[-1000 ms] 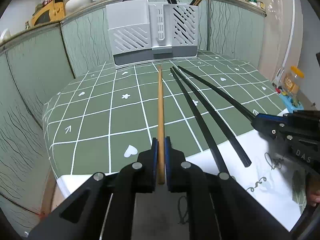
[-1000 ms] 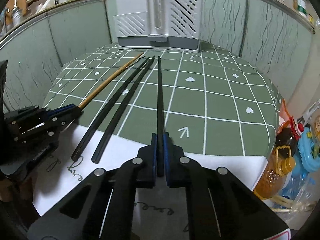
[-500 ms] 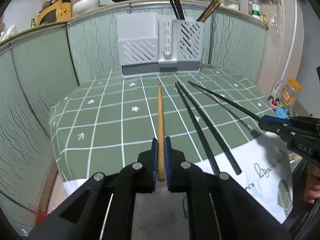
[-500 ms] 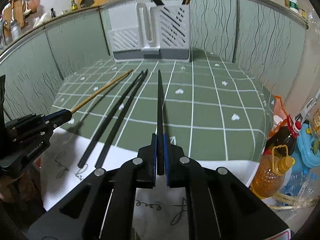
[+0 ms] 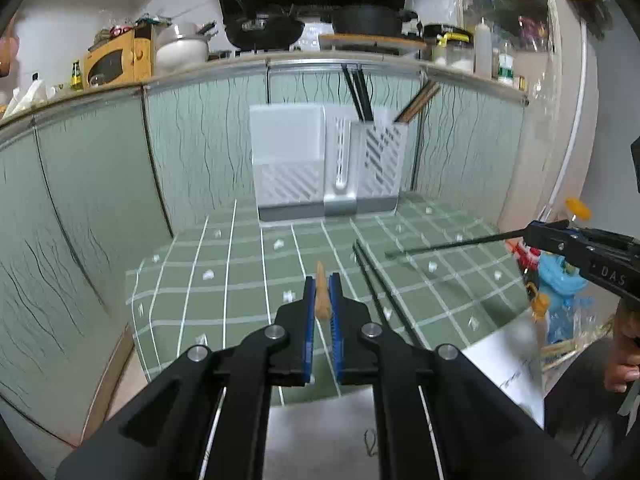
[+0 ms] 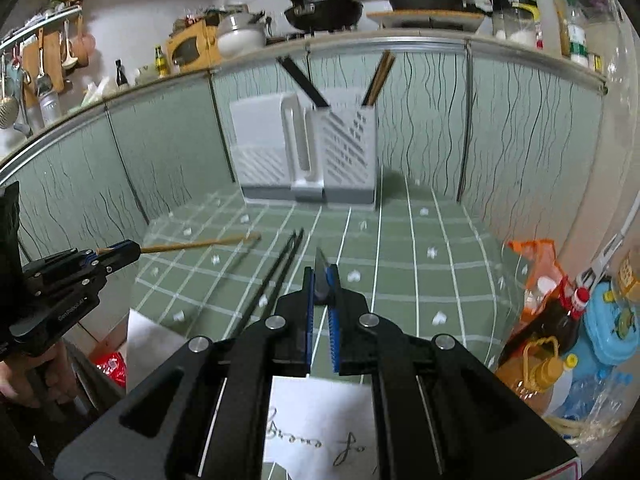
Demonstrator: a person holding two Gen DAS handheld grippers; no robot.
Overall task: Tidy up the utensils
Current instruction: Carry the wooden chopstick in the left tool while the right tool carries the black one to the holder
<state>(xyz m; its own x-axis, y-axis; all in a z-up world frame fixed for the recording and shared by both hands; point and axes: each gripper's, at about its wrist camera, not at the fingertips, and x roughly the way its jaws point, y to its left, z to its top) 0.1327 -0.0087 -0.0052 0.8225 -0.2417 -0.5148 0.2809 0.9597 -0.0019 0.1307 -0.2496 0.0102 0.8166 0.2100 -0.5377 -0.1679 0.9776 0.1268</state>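
Left gripper (image 5: 322,300) clamped on a slim wooden chopstick (image 5: 321,294) — tan, round, tapering, its near end pinched between ribbed blue pads set in matte black fingers. Seen from the right wrist camera as a long pale stick (image 6: 196,245) jutting out of the black gripper (image 6: 120,254), held level above the table (image 6: 400,280), tip toward the middle. Right gripper (image 6: 320,284) likewise closed tight on a black chopstick (image 6: 320,270), glossy and squared at the butt; from the left wrist camera a thin dark rod (image 5: 452,245) reaching leftward from the gripper (image 5: 536,234), clear of the surface.

Two more black chopsticks (image 6: 276,276) lying side by side on the table, nearly touching, parallel, between the two held ones; also visible as a dark pair (image 5: 380,284) just right of the left gripper.

Table covered in smooth green cloth with a white grid and small white hearts and arrows. At its far edge, against green panels with wavy dark lines, a pale grey plastic utensil holder (image 5: 326,172): boxy, slatted walls, a slotted upright divider in the middle, darker grey base. Right compartment holding upright black chopsticks (image 5: 358,92) leaning left and wooden chopsticks (image 5: 418,104) leaning right. White paper with looping handwriting (image 6: 320,436) lying at the near edge.
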